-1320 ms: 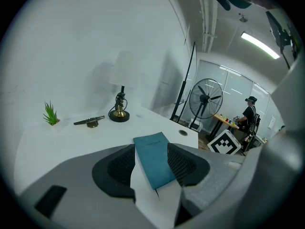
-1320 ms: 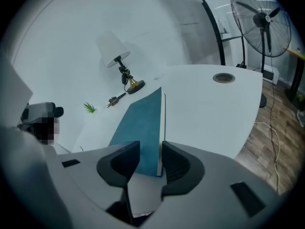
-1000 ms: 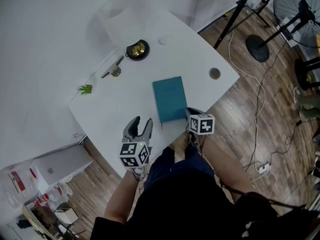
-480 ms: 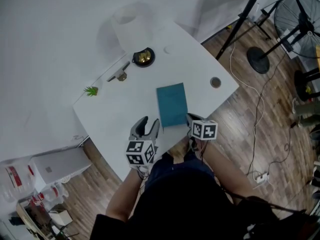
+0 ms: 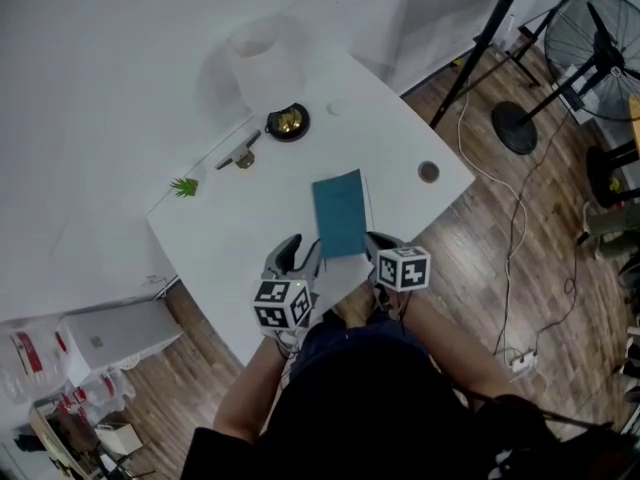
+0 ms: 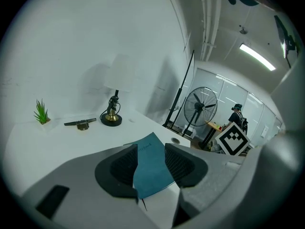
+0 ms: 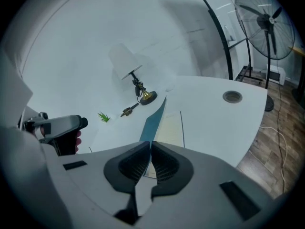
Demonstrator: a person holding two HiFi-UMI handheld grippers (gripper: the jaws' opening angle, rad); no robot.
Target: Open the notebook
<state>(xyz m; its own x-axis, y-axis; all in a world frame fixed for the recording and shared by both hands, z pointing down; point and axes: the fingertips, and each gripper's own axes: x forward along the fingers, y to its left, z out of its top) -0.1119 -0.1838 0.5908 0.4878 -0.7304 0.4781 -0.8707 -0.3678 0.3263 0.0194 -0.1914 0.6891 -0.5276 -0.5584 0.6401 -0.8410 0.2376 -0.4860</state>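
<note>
Head view: the teal notebook [image 5: 339,213] lies on the white table [image 5: 405,133]. The right gripper [image 5: 371,242] is at its near corner and the left gripper [image 5: 301,249] is just beside.

Left gripper view: the fingers are wide and just easing narrower. The teal cover [image 6: 151,168] is framed in their gap, ungripped.

Right gripper view: the fingers have just closed, pinching the cover's edge and tilting it up off the cream page [image 7: 170,128].

Notebook [image 5: 340,213] lying on the worktop [image 5: 230,238].
A lamp [image 5: 287,121] is standing behind it, a plant [image 5: 183,186] sitting to the left, a fan [image 5: 598,28] standing far right.
</note>
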